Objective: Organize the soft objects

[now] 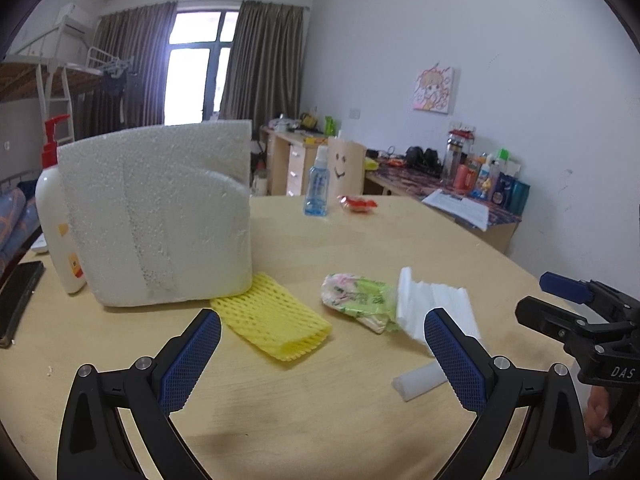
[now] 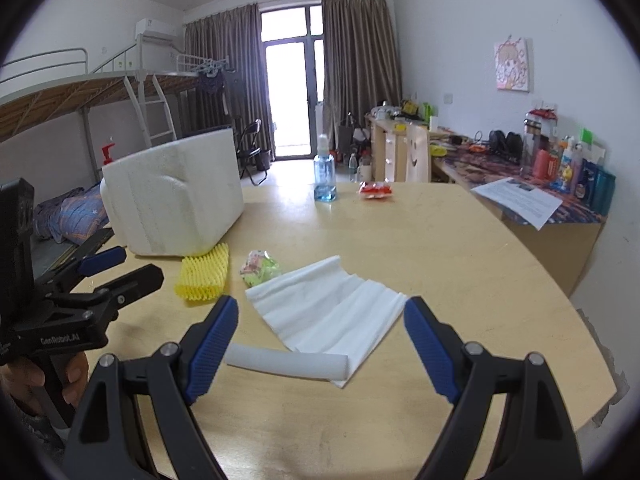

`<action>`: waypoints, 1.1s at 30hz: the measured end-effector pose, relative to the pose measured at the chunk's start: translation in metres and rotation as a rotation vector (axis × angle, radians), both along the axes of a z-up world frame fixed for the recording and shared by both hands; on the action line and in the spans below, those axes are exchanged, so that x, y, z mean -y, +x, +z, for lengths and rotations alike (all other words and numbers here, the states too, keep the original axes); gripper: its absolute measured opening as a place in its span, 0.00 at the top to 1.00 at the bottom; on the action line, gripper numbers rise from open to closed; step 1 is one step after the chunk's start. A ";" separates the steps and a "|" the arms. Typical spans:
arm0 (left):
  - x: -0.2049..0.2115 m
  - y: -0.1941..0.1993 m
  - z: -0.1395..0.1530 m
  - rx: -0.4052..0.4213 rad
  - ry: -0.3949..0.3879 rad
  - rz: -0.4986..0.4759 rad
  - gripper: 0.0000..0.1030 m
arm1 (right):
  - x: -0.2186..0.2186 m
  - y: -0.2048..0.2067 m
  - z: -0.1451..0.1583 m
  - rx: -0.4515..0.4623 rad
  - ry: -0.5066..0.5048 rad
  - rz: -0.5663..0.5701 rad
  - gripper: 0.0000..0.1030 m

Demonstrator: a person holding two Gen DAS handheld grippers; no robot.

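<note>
A yellow foam net sleeve (image 1: 276,322) (image 2: 204,274) lies on the wooden table just ahead of my left gripper (image 1: 320,328), which stands open with nothing between its fingers. Beside the sleeve lies a green and pink tissue packet (image 1: 356,300) (image 2: 259,267). A white cloth sheet (image 2: 328,308) (image 1: 432,304) is spread out in front of my right gripper (image 2: 320,312), also open and empty. A white foam tube (image 2: 286,364) (image 1: 420,380) lies across the sheet's near edge. A big white foam block (image 1: 160,216) (image 2: 176,204) stands at the left.
A white pump bottle (image 1: 56,216) and a dark phone (image 1: 18,300) sit at the table's left edge. A blue spray bottle (image 1: 317,188) and a red wrapper (image 1: 358,204) lie at the far side. A cluttered desk (image 2: 532,196) runs along the right wall.
</note>
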State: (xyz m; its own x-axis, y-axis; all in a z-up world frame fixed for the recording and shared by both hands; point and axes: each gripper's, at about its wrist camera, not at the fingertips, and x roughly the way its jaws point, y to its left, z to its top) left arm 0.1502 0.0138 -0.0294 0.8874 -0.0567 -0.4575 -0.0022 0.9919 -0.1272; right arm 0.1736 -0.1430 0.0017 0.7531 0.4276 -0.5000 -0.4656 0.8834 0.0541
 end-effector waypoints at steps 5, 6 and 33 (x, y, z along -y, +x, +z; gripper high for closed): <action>-0.007 0.014 -0.006 -0.071 0.011 0.044 0.01 | -0.004 0.009 -0.010 -0.039 -0.011 0.049 0.15; -0.009 0.016 -0.007 -0.082 0.013 0.048 0.01 | -0.005 0.011 -0.013 -0.050 -0.016 0.063 0.15; -0.017 0.067 -0.027 -0.277 0.006 0.120 0.04 | -0.024 0.065 -0.043 -0.223 -0.141 0.131 0.40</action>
